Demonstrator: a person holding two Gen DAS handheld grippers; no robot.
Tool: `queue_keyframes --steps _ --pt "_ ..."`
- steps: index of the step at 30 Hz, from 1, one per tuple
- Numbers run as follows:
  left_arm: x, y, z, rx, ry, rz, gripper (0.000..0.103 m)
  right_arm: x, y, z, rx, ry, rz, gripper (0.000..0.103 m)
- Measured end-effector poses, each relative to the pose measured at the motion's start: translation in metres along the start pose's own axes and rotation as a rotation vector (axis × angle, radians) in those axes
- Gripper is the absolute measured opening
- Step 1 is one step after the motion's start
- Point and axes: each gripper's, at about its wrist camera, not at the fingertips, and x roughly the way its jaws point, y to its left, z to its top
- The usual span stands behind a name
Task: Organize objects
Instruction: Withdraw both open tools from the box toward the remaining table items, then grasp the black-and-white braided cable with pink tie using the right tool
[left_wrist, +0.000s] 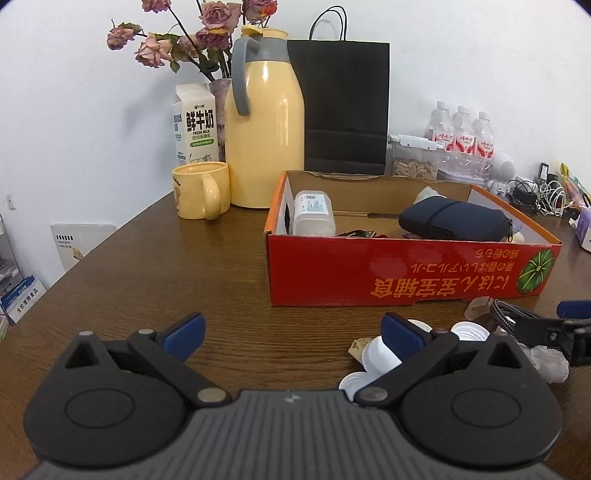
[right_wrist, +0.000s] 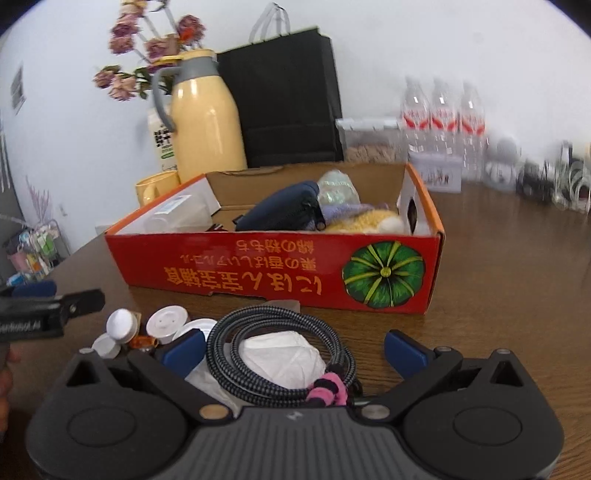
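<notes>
Right gripper (right_wrist: 293, 349) nearest, jaws apart, straddling coiled braided cable (right_wrist: 236, 365) atop tissue (right_wrist: 284, 360), seemingly lined up for pickup. Left gripper (left_wrist: 291, 332) spread wide, empty, over bare table (left_wrist: 184, 266). Red box (right_wrist: 280, 273) just beyond, likely destination.

box (right_wrist: 280, 273) mid-table; cable (right_wrist: 258, 354) and caps (right_wrist: 162, 325) before it; flask (right_wrist: 207, 122) and bag (right_wrist: 291, 99) behind.
</notes>
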Motion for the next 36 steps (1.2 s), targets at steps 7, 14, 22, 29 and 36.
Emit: queue_keyframes --steps 7,14,22,29,36 --pt "0.0 0.0 0.0 0.0 0.0 0.002 0.103 0.013 -0.011 -0.002 0.086 0.051 0.03 0.1" --pt "0.002 0.001 0.0 -0.004 0.009 0.005 0.103 0.01 -0.008 -0.004 0.073 0.033 0.022 0.09" --pt "0.004 0.001 0.0 -0.004 0.015 0.011 0.103 -0.001 -0.003 -0.003 0.039 -0.028 -0.008 0.089" --pt "-0.001 -0.003 -0.006 0.017 0.019 -0.016 0.103 -0.029 -0.004 -0.002 0.013 -0.167 -0.079 0.089" --pt "-0.004 -0.017 -0.016 0.098 0.05 -0.075 0.103 -0.041 -0.001 -0.002 -0.034 -0.235 -0.15 0.089"
